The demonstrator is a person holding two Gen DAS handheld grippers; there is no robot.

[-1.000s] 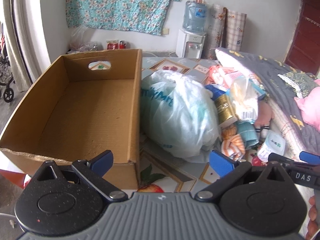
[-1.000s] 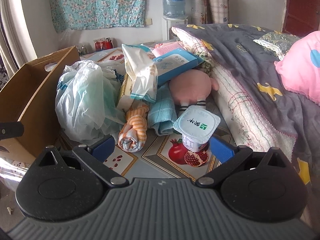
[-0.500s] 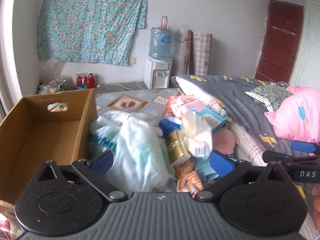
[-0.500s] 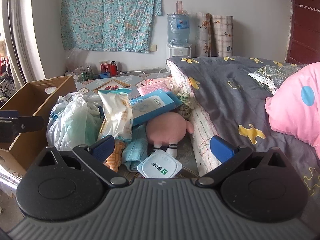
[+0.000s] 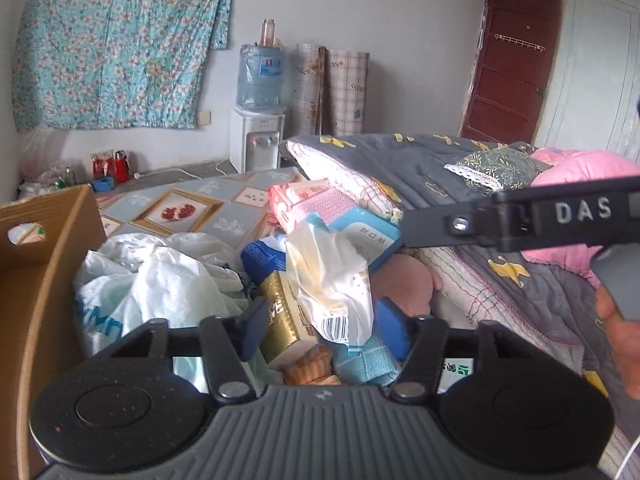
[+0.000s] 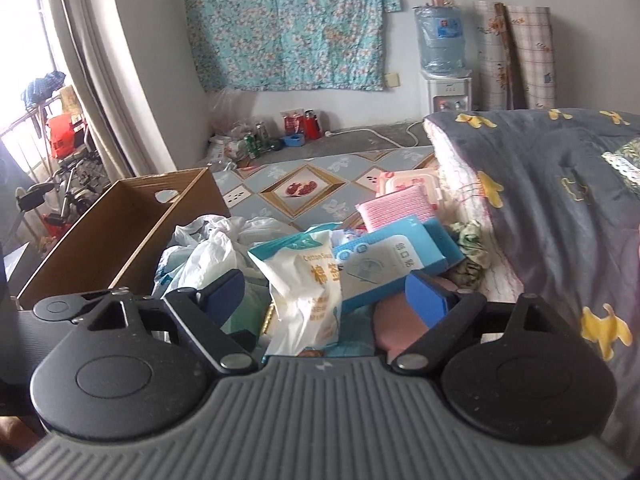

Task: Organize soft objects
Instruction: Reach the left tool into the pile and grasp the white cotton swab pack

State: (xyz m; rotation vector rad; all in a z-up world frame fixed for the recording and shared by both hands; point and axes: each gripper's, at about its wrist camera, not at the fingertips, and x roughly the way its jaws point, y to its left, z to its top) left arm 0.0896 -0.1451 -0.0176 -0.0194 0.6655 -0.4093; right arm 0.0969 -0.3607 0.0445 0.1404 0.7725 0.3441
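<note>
A heap of soft things lies on the patterned floor mat beside the bed. It includes a white plastic bag, a white cotton-swab packet, a blue box, a pink plush, a pink cloth, a teal towel and an orange striped cloth. My left gripper hovers over the heap. Its jaws are closing, with a gold box and the packet seen between them, untouched. My right gripper hangs above the packet, jaws closing, pads not pressing. An open cardboard box stands left of the heap.
A grey quilt with yellow figures and a pink pillow fill the right side. A water dispenser and rolled mats stand at the back wall. A person's hand and a black bar marked DAS cross the left wrist view.
Both grippers have shifted right over the heap and tilted up, so the cardboard box slid toward the left edge. Both pairs of jaws have narrowed. Nothing was taken hold of.
</note>
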